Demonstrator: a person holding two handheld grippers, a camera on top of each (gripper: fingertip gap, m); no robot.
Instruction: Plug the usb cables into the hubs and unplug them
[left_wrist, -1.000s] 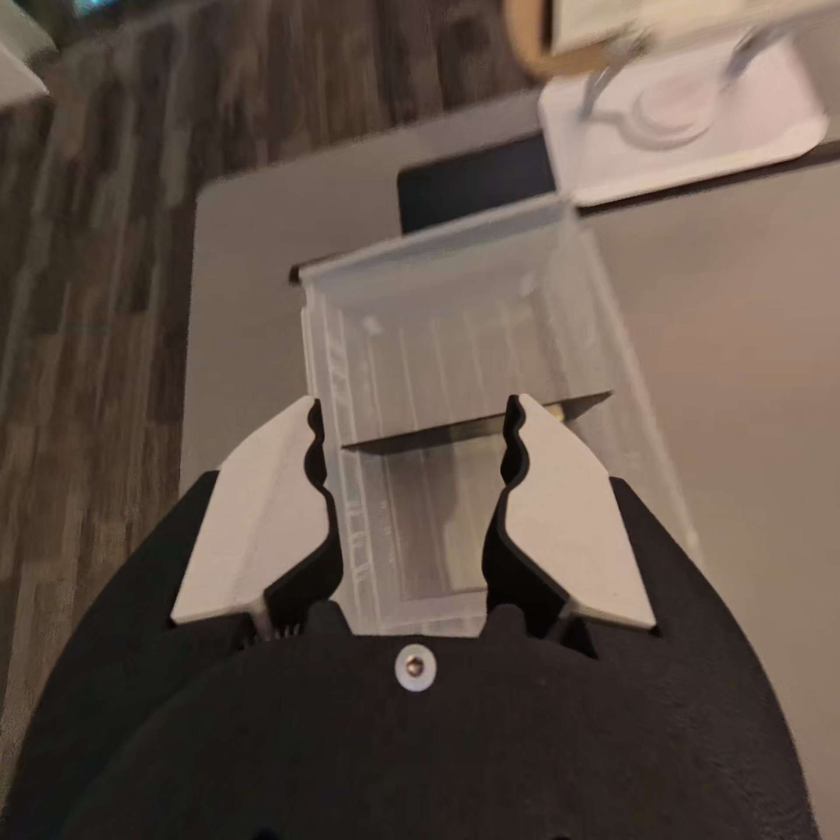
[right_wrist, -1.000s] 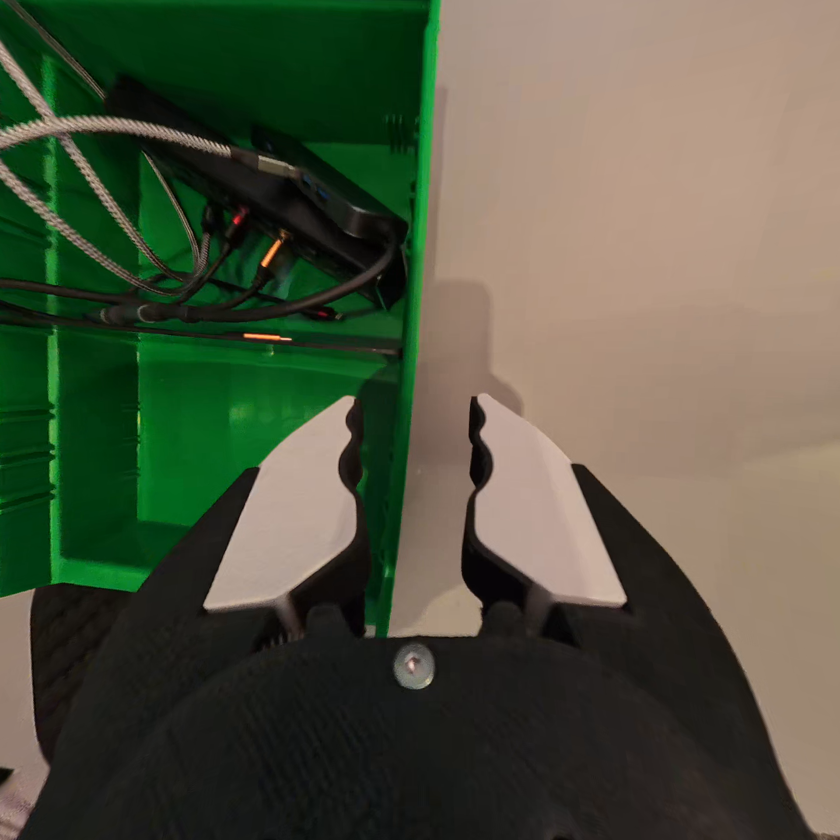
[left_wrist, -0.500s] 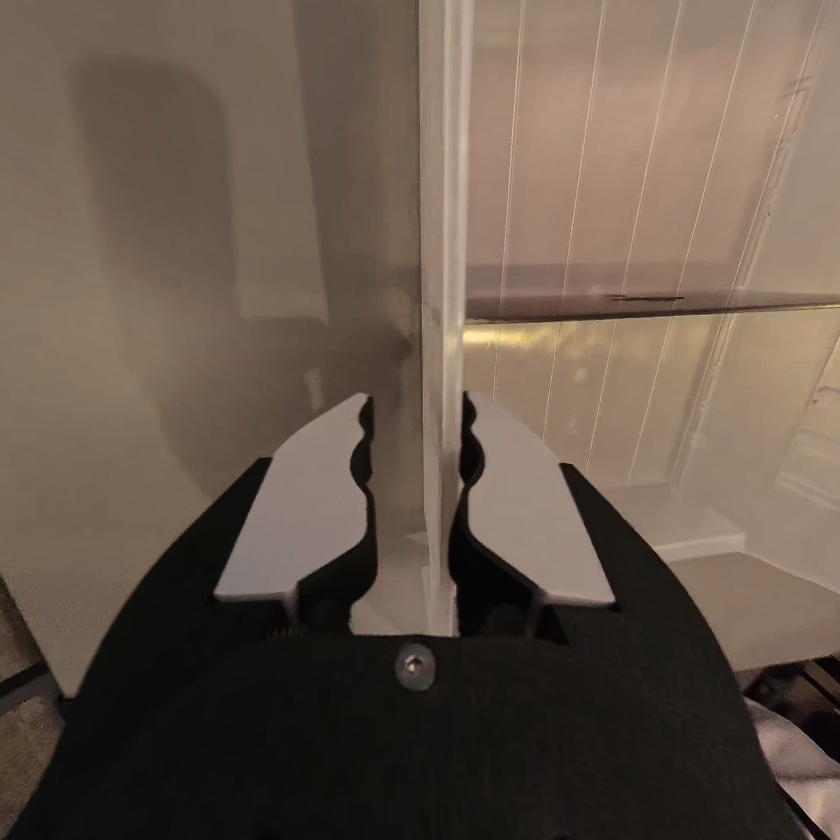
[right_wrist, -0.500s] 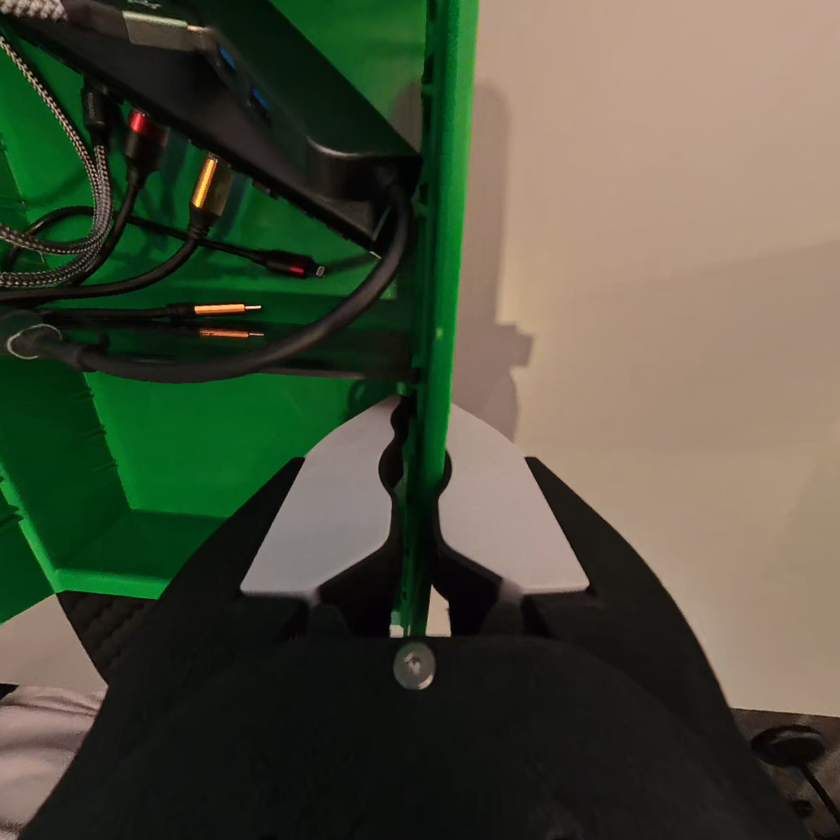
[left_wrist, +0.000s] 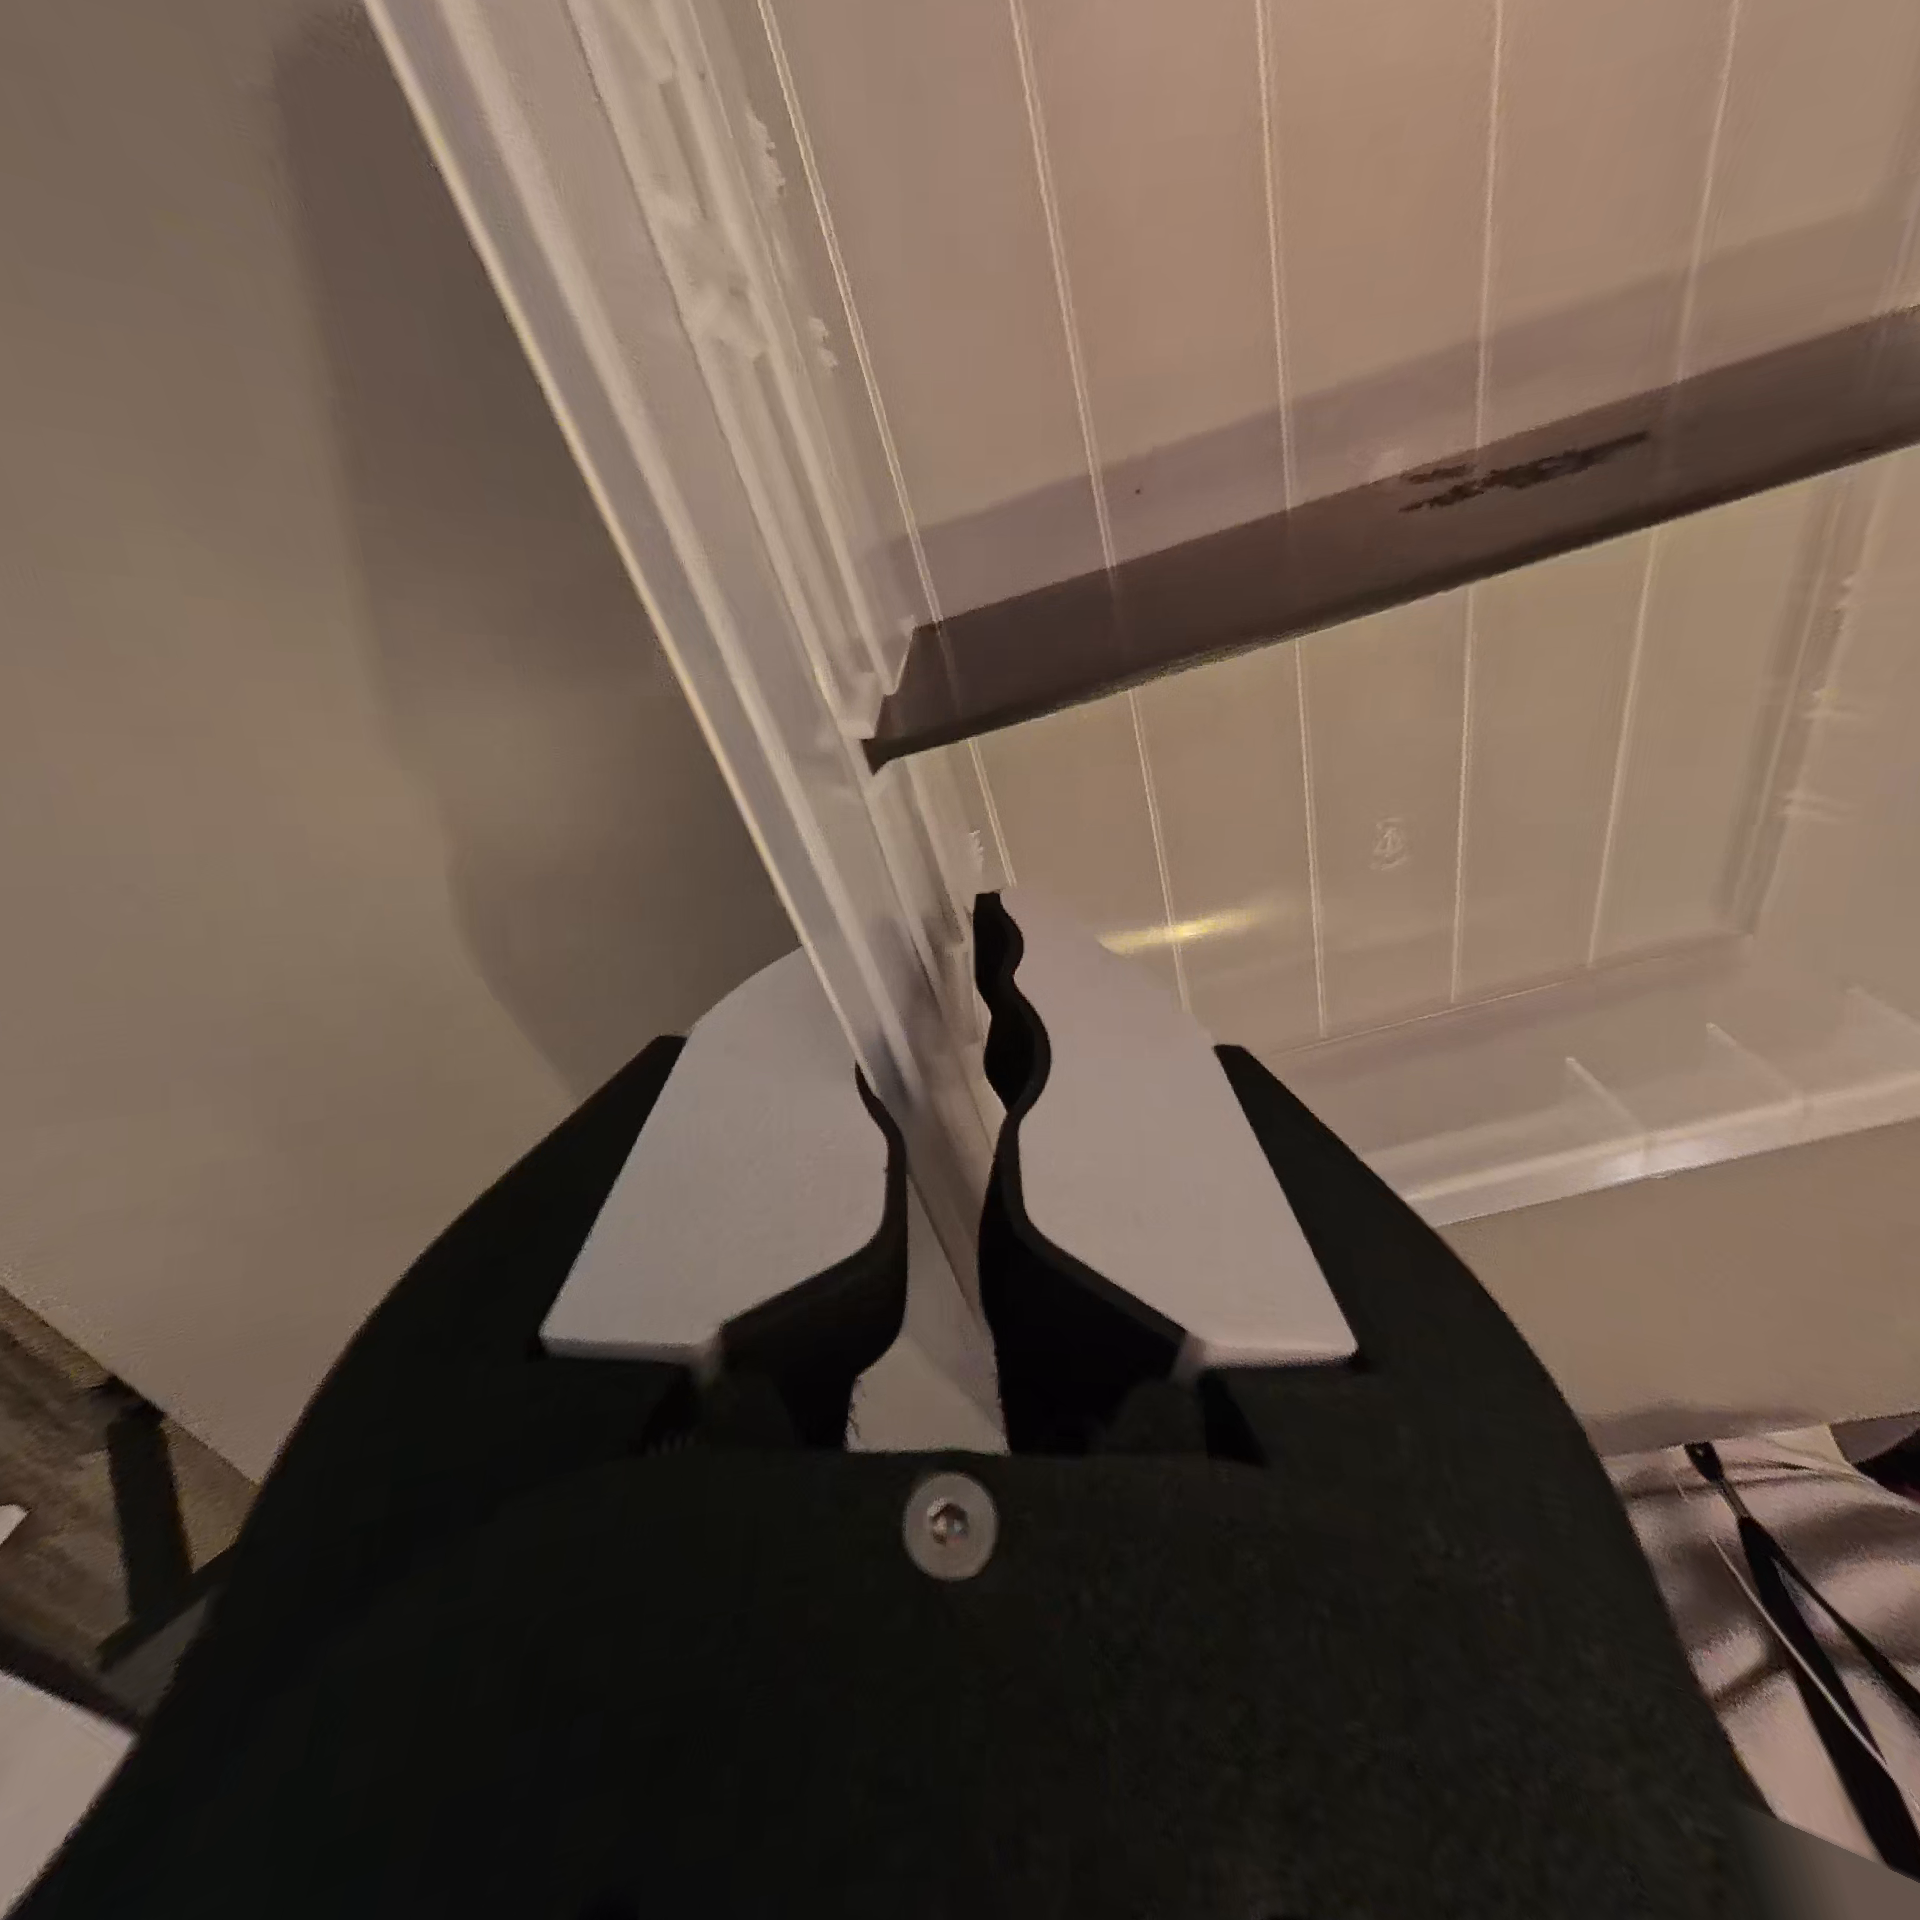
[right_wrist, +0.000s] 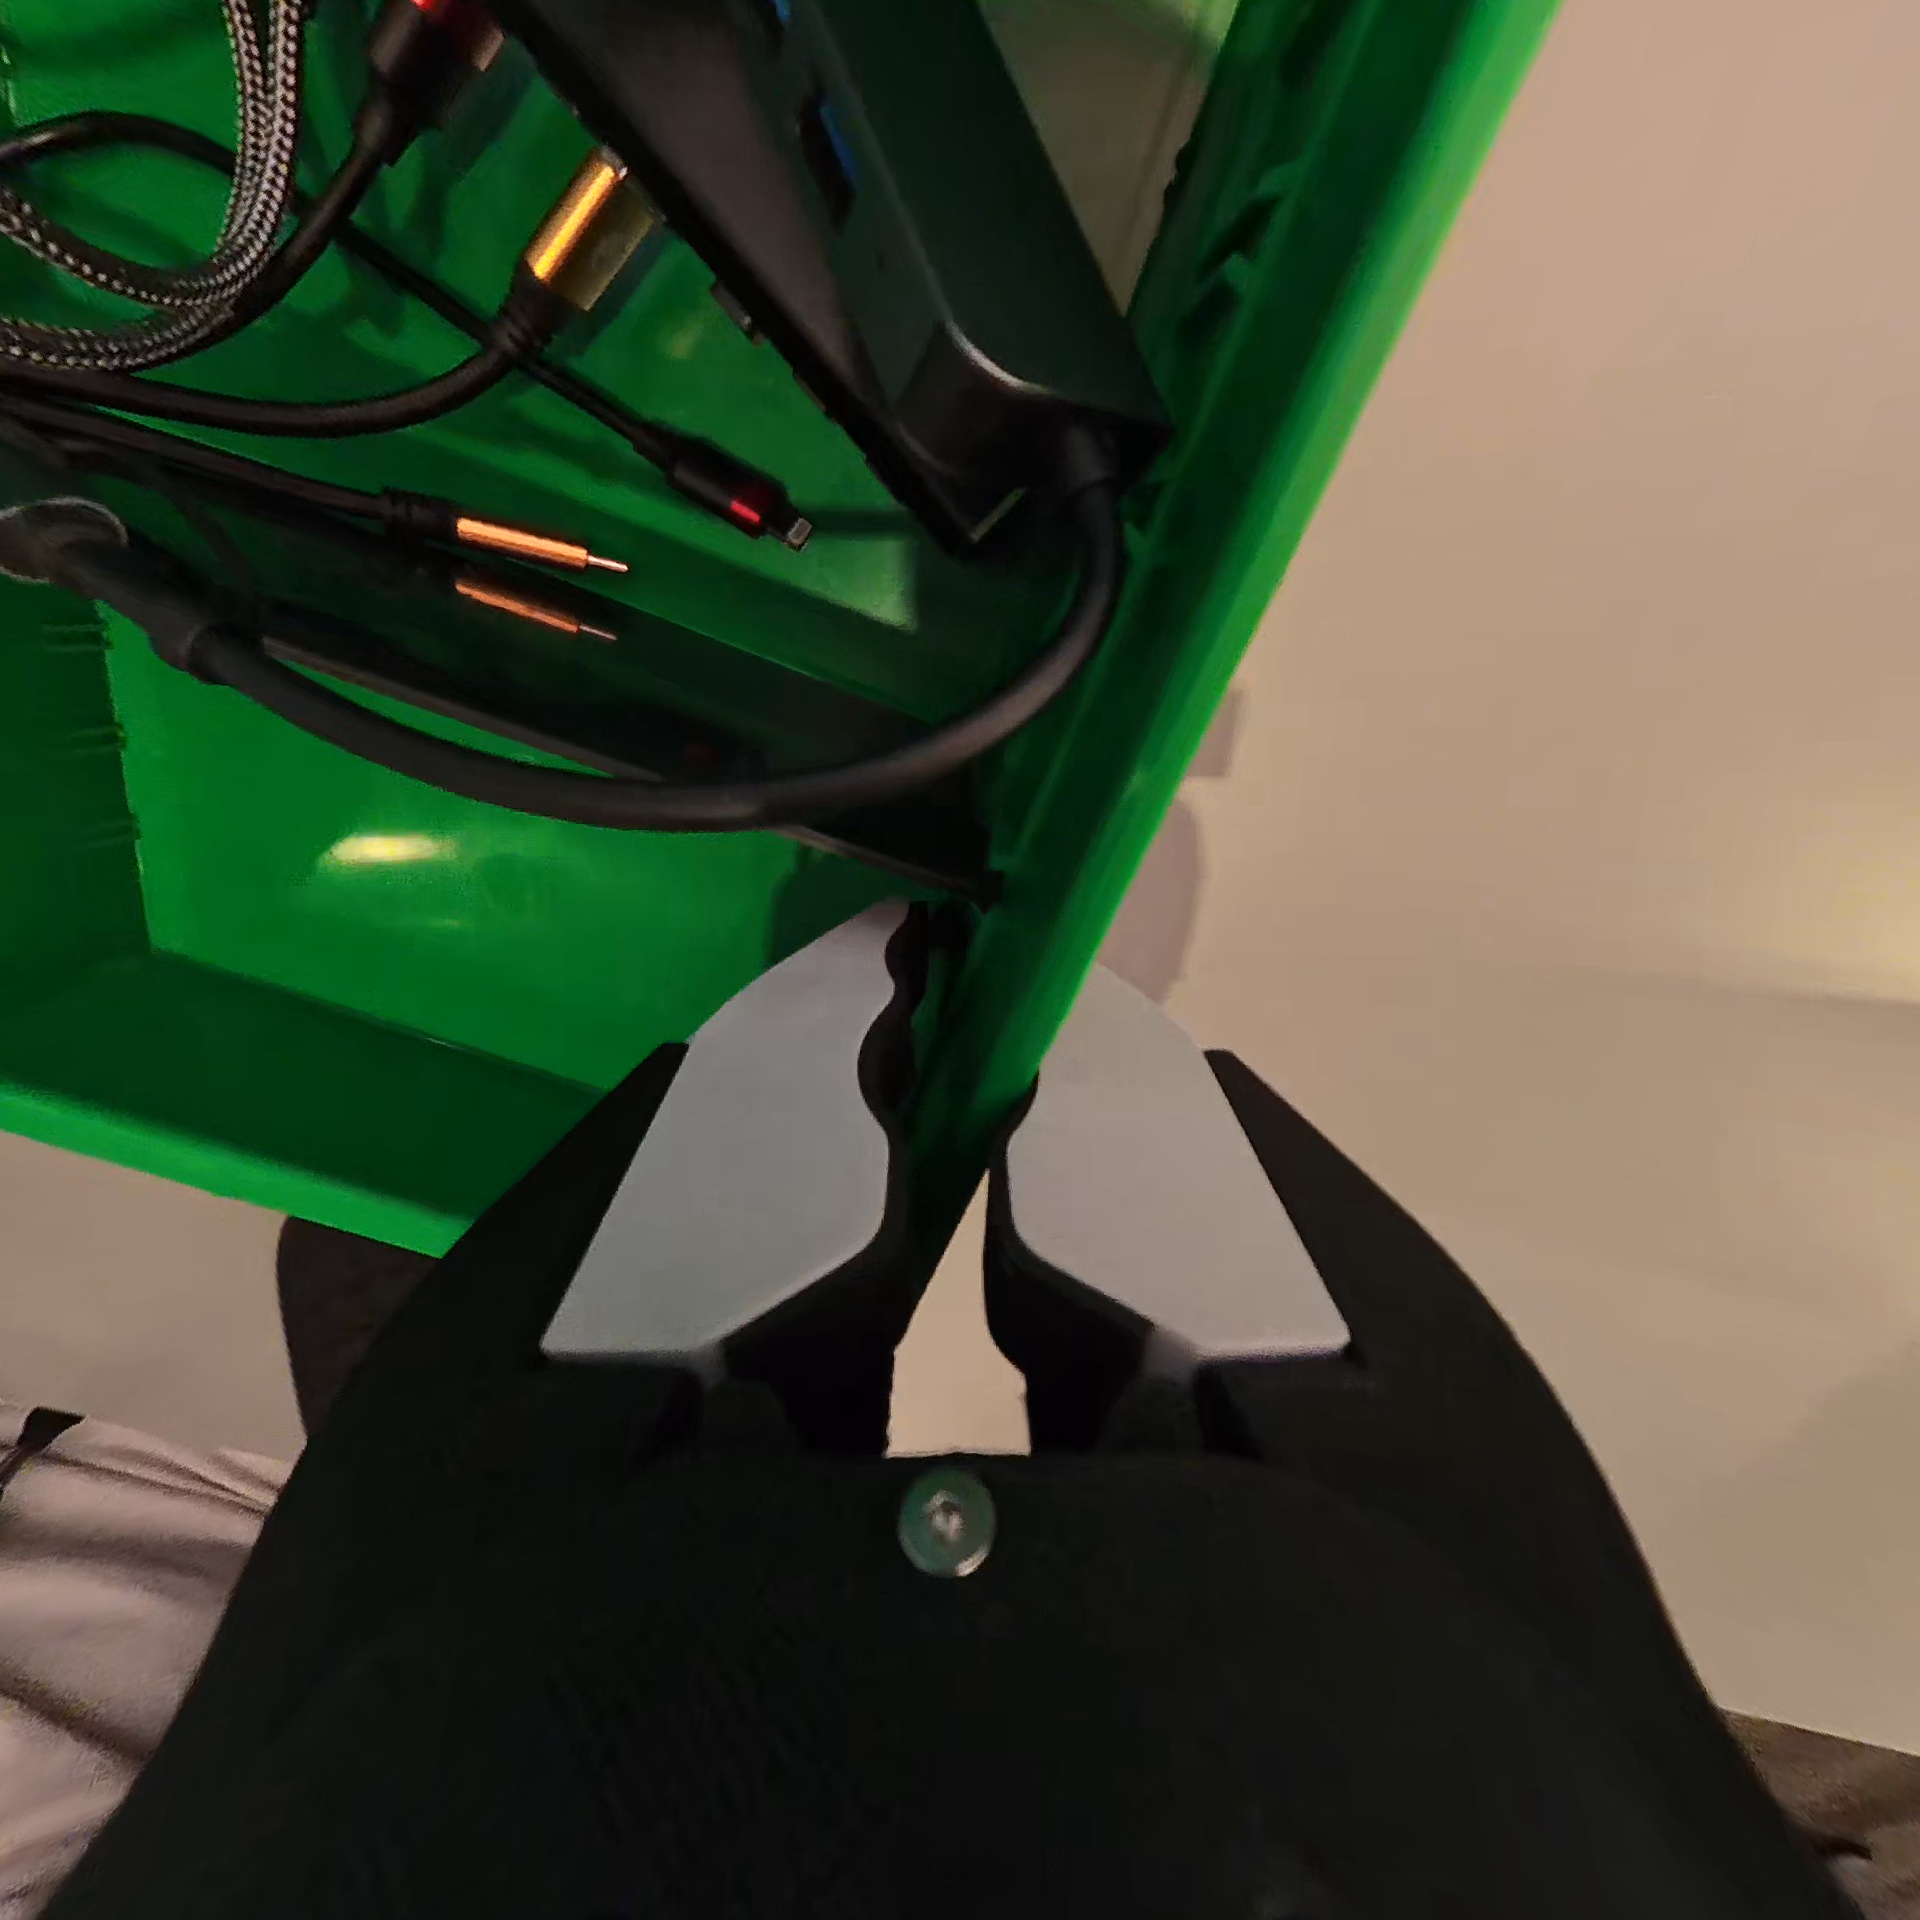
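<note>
Now clamping and tilting both bins – left gripper on the clear bin, right gripper on the green bin – hub and cables sliding at eleven o'clock, still unplugged.

The table is a plain beige top; its near edge shows at the lower left. Over it tilt 1 clear bin and 1 green bin; if they touch it, I cannot tell.
</note>
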